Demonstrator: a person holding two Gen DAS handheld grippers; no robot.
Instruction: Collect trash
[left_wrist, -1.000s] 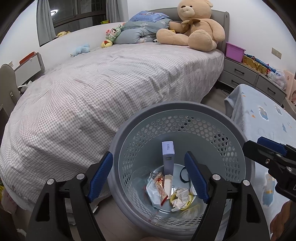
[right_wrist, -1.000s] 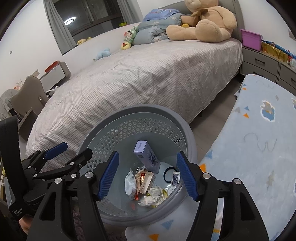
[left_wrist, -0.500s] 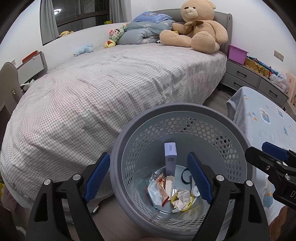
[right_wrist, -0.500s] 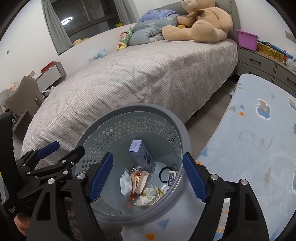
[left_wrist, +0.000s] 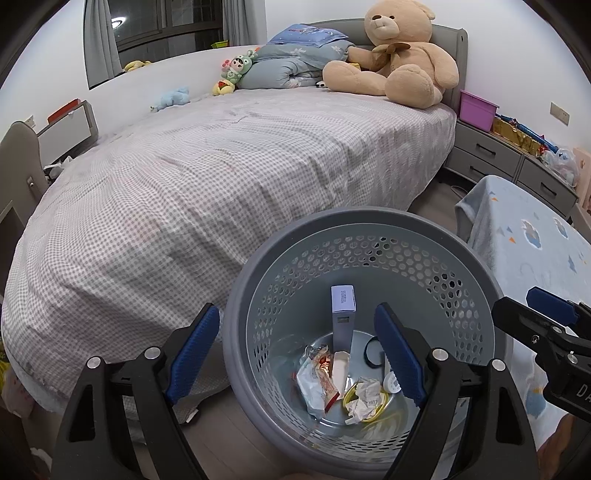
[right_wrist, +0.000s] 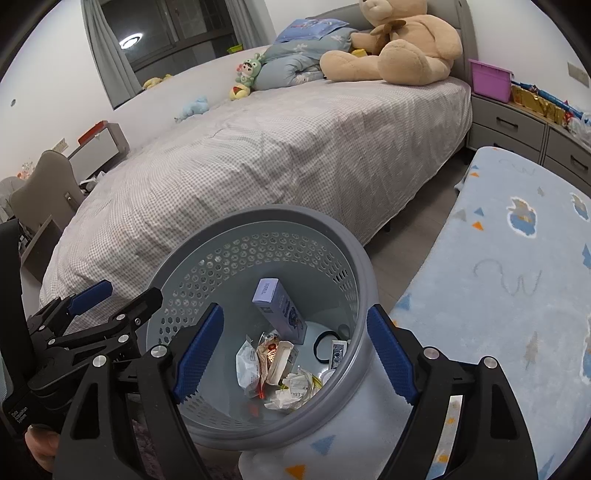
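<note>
Bedroom, big checked bed (left_wrist: 229, 177) beyond both tongs. Left gripper (left_wrist: 295, 354) and right gripper (right_wrist: 291, 354) hover wide open, empty, above the grey basket (left_wrist: 369, 225) — trash (left_wrist: 325, 380) sits inside, directly below, probably just dropped.

basket (left_wrist: 369, 229) mouth: open above | left: bed (left_wrist: 221, 177) close | right: blanket-covered surface (right_wrist: 498, 277) touching

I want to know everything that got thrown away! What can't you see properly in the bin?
- Bin bottom, left view: right finger of the left tongs covers part.
- Box print, right view: too small.
- Crumpled paper, right view: bin rim hides its lower part.
</note>
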